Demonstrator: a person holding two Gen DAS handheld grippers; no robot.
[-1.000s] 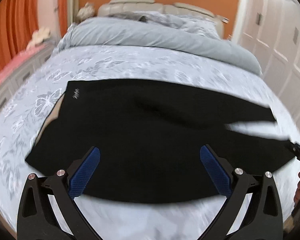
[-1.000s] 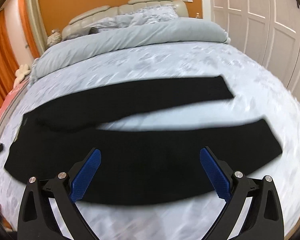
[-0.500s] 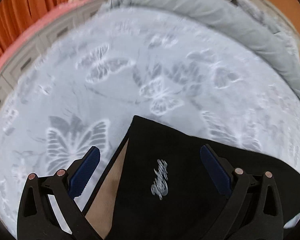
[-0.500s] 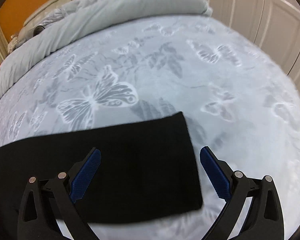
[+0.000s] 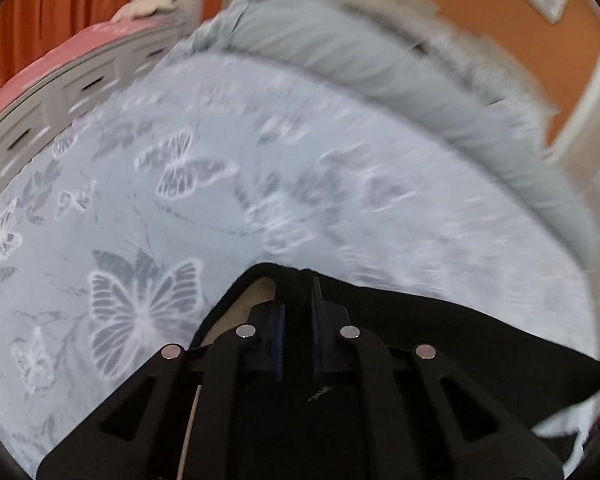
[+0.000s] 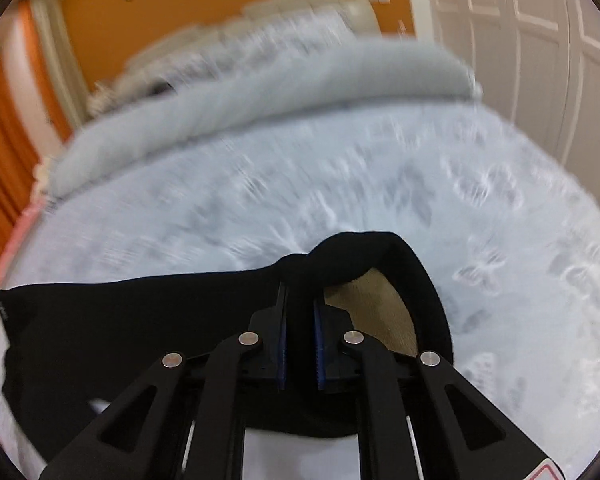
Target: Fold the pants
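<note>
Black pants [image 5: 440,340] lie on a bed with a pale butterfly sheet [image 5: 160,168]. In the left wrist view my left gripper [image 5: 298,292] is shut on the waistband corner, which is lifted a little so the tan lining [image 5: 244,308] shows. In the right wrist view the pants [image 6: 140,320] stretch off to the left. My right gripper [image 6: 300,292] is closing its jaws on the leg hem, and the black cloth is pinched between the blue pads [image 6: 281,344]. The hem curls up around them and bares tan lining [image 6: 376,308].
A rolled grey duvet [image 5: 380,72] lies across the far end of the bed by the headboard. Grey drawers [image 5: 40,120] and orange curtains stand to the left. White wardrobe doors [image 6: 540,40] run along the right.
Both grippers went from wide open to shut. The left moved onto the waistband corner and the right onto the leg hem, and each end of the cloth now bunches up between the pads.
</note>
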